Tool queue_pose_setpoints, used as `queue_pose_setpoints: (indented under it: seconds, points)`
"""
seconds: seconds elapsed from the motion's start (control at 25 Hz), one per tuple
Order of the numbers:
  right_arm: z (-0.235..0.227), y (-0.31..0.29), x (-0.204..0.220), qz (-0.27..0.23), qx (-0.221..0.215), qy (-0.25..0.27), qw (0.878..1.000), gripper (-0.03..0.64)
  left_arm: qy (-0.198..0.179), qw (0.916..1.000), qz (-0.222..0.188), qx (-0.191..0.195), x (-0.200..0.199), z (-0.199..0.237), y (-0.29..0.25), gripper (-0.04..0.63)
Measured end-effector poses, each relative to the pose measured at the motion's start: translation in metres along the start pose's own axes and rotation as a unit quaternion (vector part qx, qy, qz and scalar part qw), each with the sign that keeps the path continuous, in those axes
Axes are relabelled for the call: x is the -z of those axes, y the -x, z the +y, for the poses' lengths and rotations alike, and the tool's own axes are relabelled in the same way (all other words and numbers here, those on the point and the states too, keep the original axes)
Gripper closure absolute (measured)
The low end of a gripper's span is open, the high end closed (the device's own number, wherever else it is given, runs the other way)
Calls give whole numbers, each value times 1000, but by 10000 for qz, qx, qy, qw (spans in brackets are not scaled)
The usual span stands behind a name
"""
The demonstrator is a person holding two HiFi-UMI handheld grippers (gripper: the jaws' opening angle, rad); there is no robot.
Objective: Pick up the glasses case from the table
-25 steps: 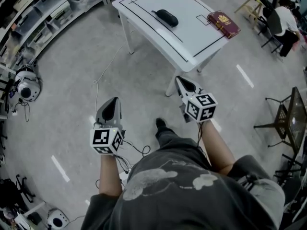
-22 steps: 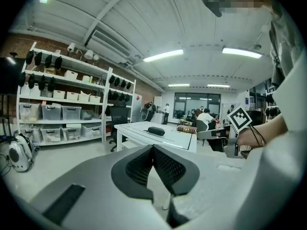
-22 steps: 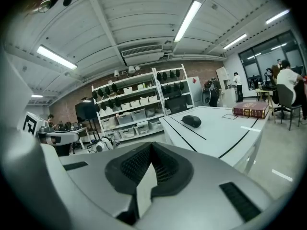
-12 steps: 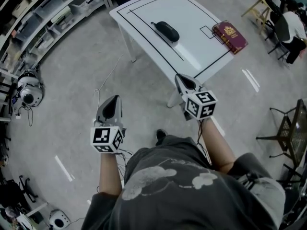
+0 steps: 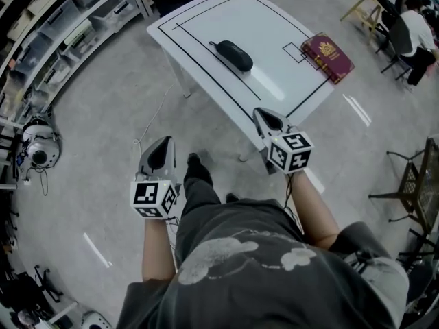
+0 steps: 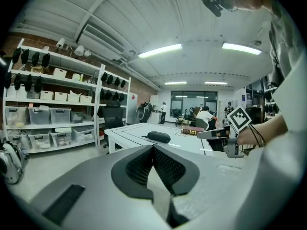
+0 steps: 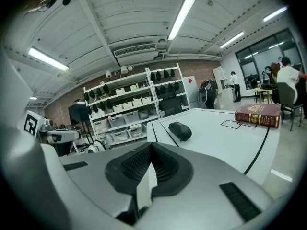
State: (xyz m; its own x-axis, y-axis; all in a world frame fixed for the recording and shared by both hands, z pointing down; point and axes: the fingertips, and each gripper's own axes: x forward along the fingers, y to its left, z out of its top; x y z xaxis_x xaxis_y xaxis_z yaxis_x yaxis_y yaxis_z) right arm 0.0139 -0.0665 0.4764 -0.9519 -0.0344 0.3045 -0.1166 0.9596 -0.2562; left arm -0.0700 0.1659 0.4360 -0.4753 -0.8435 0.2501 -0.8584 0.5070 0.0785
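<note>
A black glasses case (image 5: pixel 233 55) lies on the white table (image 5: pixel 226 16), beside a black line marked on the top. It also shows in the left gripper view (image 6: pixel 159 137) and the right gripper view (image 7: pixel 181 131), well ahead of both grippers. My left gripper (image 5: pixel 160 143) hangs over the floor, short of the table, shut with nothing in it (image 6: pixel 153 147). My right gripper (image 5: pixel 263 113) is at the table's near edge, its jaws together and empty (image 7: pixel 151 145).
A dark red book (image 5: pixel 328 52) lies at the table's right end by a marked square. Storage shelves (image 5: pixel 62 19) line the left wall. A white machine (image 5: pixel 38 142) and cables lie on the floor at left. A seated person (image 5: pixel 411 29) and a metal stand (image 5: pixel 415 184) are at right.
The person has stepped toward the table, one foot now forward. Both grippers have come closer to it, and the right one now reaches its near edge. Both jaws stayed shut.
</note>
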Motion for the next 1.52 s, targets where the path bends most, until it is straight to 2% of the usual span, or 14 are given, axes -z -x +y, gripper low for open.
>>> queue_pose_setpoints:
  seconds: [0.16, 0.36, 0.72, 0.8, 0.88, 0.96, 1.08, 1.28, 1.4, 1.52]
  points:
    - [-28, -12, -10, -134, 349, -58, 9993, 617, -114, 9993, 1, 351, -6, 12, -45, 593]
    - [-70, -26, -28, -261, 974, -174, 9948, 617, -355, 9932, -21, 1109, -25, 19, -114, 592]
    - [-109, -56, -52, -222, 1904, -578, 9797, 617, -621, 9700, 123, 2346, -66, 32, -220, 586]
    - [-113, -62, -57, -262, 2085, -656, 9755, 617, -695, 9615, 179, 2651, -70, 34, -236, 539]
    - [-116, -68, -62, -294, 2248, -726, 9712, 617, -806, 9510, 304, 2969, -70, 34, -250, 484]
    - [-119, -73, -64, -299, 2392, -793, 9673, 617, -945, 9388, 472, 3277, -68, 32, -262, 462]
    - [-124, -75, -66, -315, 2626, -875, 9604, 617, -1157, 9181, 702, 3724, -64, 25, -281, 382]
    - [-139, -69, -68, -409, 3108, -1043, 9439, 617, -1654, 8819, 1023, 4295, -54, 10, -317, 289]
    - [-146, -63, -67, -455, 3395, -1140, 9326, 617, -2072, 8537, 1178, 4630, -46, -2, -337, 237]
    - [-153, -59, -63, -482, 3616, -1234, 9229, 617, -2668, 8192, 1343, 4897, -33, -12, -353, 216]
